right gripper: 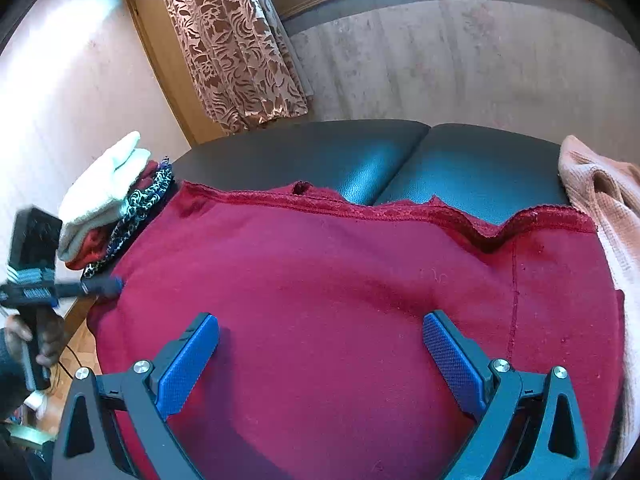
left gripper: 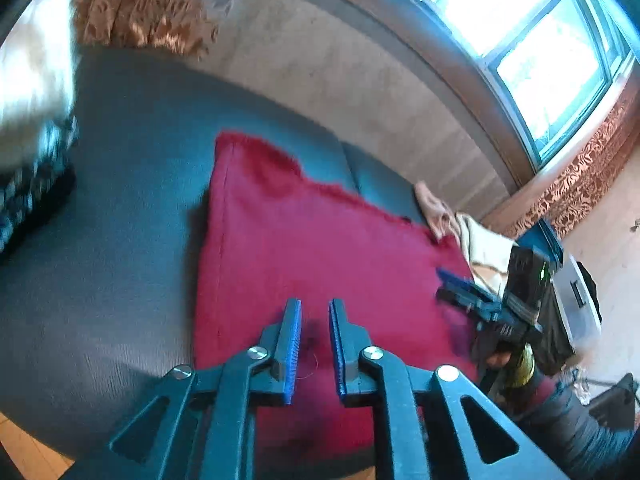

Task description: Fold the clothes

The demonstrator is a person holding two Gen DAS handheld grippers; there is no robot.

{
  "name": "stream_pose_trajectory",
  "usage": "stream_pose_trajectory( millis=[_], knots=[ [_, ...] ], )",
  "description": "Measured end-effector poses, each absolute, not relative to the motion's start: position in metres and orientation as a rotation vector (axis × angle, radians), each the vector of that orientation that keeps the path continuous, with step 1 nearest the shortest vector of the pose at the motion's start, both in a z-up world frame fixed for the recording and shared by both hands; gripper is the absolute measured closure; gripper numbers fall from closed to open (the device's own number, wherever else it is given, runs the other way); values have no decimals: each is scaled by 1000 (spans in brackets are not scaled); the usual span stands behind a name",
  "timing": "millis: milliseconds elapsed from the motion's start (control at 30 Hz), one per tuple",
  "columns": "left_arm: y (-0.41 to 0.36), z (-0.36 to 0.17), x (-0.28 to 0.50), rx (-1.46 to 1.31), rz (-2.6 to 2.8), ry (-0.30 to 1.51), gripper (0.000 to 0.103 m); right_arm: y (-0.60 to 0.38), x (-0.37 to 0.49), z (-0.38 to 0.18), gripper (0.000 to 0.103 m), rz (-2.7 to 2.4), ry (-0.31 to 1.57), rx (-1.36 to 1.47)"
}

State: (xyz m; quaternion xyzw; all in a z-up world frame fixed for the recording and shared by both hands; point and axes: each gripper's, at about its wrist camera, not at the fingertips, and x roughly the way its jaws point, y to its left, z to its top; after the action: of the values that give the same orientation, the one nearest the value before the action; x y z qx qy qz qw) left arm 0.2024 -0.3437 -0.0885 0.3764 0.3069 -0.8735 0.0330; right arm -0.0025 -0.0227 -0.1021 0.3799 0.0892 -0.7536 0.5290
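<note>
Right wrist view, right gripper (right gripper: 320,356) spread over red garment (right gripper: 340,280), left gripper (left gripper: 315,344) narrowly parted

One wide crimson fleece garment (right gripper: 340,300) lies spread flat. One stack of folded clothes (right gripper: 116,208) sits at its left, with at least three pieces showing: a cream one on top, a dark red one under it, and a black-and-white patterned one. One loose peach knitted garment (right gripper: 600,200) lies at the right. Two dark leather cushions (right gripper: 460,164) meet at one seam. Two black grippers with blue pads: the left gripper (left gripper: 315,350) and the right gripper (right gripper: 320,364).
</note>
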Motion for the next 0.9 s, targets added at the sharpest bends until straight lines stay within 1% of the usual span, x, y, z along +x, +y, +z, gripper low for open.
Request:
stream_pose_trajectory(
  millis=[67, 200, 400, 500, 567, 633, 733, 800, 900],
  knots=[
    [-345, -85, 191, 1145, -2689, 921, 87, -24, 2, -102, 0, -1817, 237, 915],
    [-346, -79, 167, 1118, -2691, 876, 86, -38, 8, -96, 0, -1833, 348, 941],
    [-349, -70, 132, 1079, -2688, 809, 85, -53, -1, -79, 0, -1839, 433, 918],
    [-365, -91, 124, 1097, -2634, 811, 85, -59, -23, -84, 0, -1900, 491, 946],
    [-375, -107, 118, 1106, -2606, 814, 88, -56, -43, -96, 0, -1954, 521, 996],
    [-378, -109, 118, 1079, -2636, 823, 88, -42, -54, -101, 0, -1964, 426, 1032],
    [-370, -109, 115, 1079, -2653, 741, 88, -18, -67, -106, 0, -1957, 235, 1070],
    [-368, -109, 114, 1082, -2656, 716, 88, -17, -67, -107, 0, -1967, 236, 1067],
    [-380, -106, 122, 1080, -2653, 827, 88, -22, -64, -107, 0, -1982, 269, 1060]
  ],
)
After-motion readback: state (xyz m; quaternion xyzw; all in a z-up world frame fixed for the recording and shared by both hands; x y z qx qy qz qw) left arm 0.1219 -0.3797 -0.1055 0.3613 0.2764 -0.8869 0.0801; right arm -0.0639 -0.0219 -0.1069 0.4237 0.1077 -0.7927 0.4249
